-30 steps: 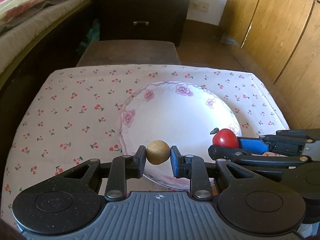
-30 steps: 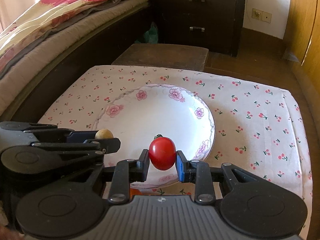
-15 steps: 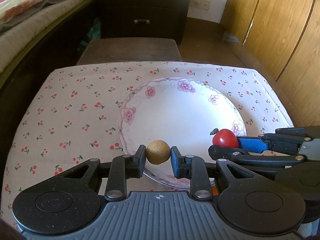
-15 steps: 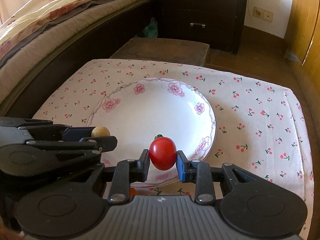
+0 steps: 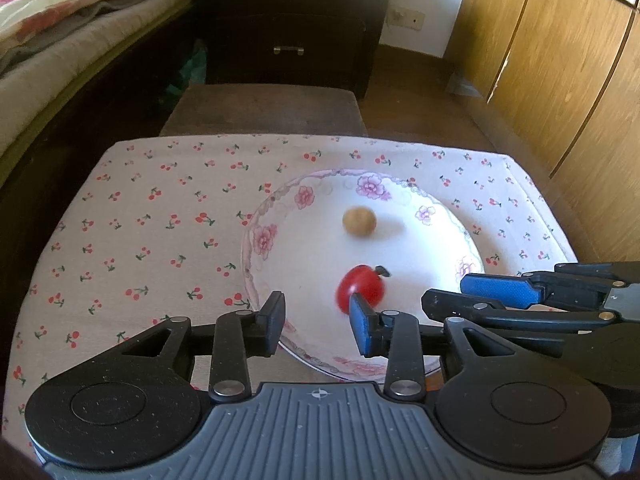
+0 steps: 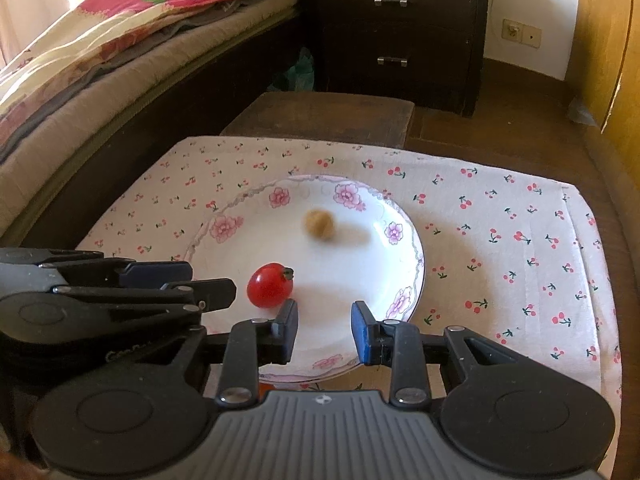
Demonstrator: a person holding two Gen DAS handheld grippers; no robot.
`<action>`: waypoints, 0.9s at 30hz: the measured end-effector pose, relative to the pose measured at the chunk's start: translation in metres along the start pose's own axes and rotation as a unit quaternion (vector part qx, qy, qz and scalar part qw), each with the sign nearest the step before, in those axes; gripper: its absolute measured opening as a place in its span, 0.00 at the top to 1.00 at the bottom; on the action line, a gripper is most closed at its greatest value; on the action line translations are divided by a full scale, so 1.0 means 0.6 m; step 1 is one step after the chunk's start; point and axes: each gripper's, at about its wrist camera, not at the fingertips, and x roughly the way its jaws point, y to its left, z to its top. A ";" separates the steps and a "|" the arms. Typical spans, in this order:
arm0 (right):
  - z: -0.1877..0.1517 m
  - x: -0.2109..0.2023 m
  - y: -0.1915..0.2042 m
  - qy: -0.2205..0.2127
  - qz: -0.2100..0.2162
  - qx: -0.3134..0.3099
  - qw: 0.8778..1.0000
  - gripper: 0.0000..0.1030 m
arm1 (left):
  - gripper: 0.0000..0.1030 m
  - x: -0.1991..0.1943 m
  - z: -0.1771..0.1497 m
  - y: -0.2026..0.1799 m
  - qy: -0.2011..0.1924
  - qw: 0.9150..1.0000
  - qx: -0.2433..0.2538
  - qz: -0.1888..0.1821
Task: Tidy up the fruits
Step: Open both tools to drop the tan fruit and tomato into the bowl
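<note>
Two grippers are hanging over the near edge of the flowered plate (image 6: 404, 236): the left gripper (image 5: 318, 316) is opening, empty; the right gripper (image 6: 325, 330) is standing released. The red tomato (image 6: 269, 285), perhaps rolling, and tan fruit (image 6: 319, 222) are lying on the plate.

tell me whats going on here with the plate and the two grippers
A person is sorting fruit with a handheld gripper in each hand. Both fruits now lie loose on the flowered plate: a small tan round fruit toward the far side and a red cherry tomato nearer the grippers. The left gripper is opening with nothing between its fingers, and the right gripper is open and empty too. Both hang over the plate's near rim.
</note>
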 end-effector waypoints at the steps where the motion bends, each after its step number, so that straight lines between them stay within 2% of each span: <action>1: 0.001 -0.004 0.000 -0.002 0.000 0.000 1.000 0.70 | 0.57 -0.003 0.001 -0.001 -0.002 1.000 0.000 -0.001; 16: -0.017 -0.054 0.010 -0.007 -0.008 0.003 1.000 0.70 | 0.51 -0.060 -0.015 -0.001 -0.021 1.000 -0.008 -0.015; 27: -0.067 -0.079 0.026 0.008 -0.005 0.013 1.000 0.70 | 0.48 -0.098 -0.052 0.016 -0.016 1.000 -0.017 -0.011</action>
